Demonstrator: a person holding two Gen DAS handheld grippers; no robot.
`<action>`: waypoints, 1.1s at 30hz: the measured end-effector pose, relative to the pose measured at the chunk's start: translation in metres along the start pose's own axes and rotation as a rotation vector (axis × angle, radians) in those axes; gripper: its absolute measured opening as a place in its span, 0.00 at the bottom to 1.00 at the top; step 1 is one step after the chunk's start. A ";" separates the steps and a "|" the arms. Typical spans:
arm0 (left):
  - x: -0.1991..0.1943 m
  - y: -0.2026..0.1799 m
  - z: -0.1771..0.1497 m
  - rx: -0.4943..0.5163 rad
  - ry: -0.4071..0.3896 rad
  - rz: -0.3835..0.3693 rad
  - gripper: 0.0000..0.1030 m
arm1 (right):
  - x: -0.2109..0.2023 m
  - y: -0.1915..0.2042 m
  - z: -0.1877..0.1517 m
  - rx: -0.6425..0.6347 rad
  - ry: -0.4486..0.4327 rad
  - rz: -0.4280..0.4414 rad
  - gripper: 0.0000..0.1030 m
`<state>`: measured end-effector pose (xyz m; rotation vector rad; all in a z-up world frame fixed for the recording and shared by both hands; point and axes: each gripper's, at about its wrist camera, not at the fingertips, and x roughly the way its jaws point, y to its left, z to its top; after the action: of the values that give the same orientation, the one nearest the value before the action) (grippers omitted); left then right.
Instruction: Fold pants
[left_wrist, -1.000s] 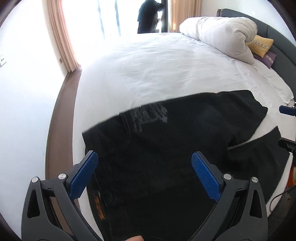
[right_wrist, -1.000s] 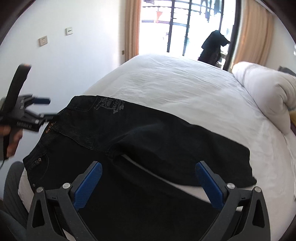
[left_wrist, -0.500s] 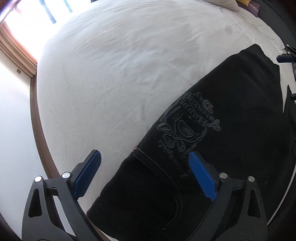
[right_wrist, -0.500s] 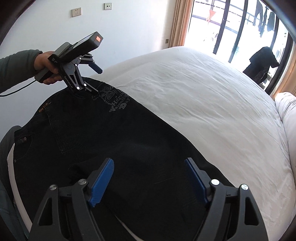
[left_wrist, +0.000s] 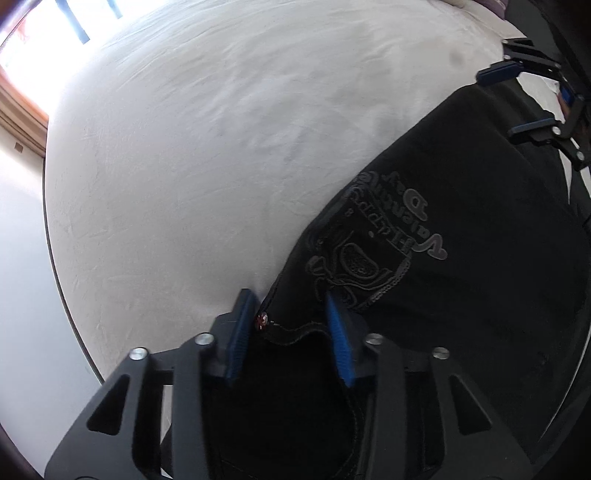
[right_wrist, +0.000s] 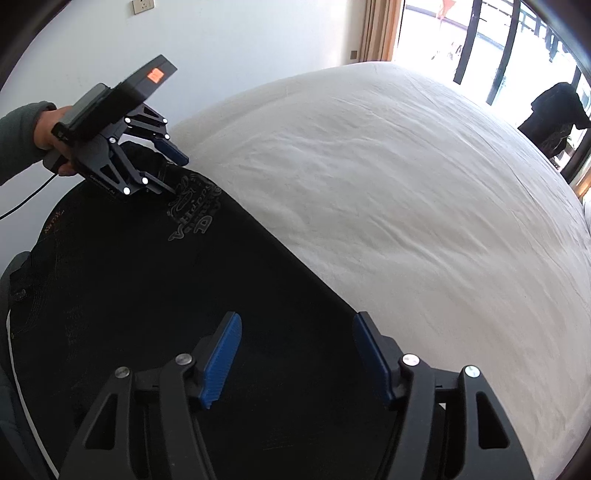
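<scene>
My left hand-held gripper (left_wrist: 291, 325) has just closed, pinching the pants (left_wrist: 461, 295) beside their logo (left_wrist: 376, 243); my right hand-held gripper (right_wrist: 295, 354), half-closing, grips nothing yet.

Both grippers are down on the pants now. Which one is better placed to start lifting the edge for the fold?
Left. The left gripper has just closed around the pants edge by the rivet. The right gripper has been closing too, but its jaws stand wide over flat cloth, gripping nothing.

Looks like we're in a bedroom: big white-sheeted bed (right_wrist: 406, 192), tan curtain (right_wrist: 380, 29) and bright glass doors (right_wrist: 480, 40) just beyond it.
</scene>
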<state>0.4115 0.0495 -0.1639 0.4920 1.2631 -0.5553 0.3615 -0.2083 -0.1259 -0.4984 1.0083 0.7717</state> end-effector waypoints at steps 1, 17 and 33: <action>-0.004 -0.004 -0.002 0.012 -0.005 0.016 0.14 | 0.005 0.001 0.003 -0.014 0.013 -0.003 0.62; -0.073 -0.052 -0.051 0.119 -0.295 0.265 0.10 | 0.044 0.014 0.045 -0.146 0.100 0.008 0.41; -0.076 -0.056 -0.047 0.053 -0.321 0.278 0.10 | 0.016 0.027 0.040 -0.131 0.093 -0.046 0.03</action>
<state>0.3250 0.0447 -0.1034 0.5859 0.8588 -0.4135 0.3679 -0.1579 -0.1228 -0.6733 1.0327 0.7817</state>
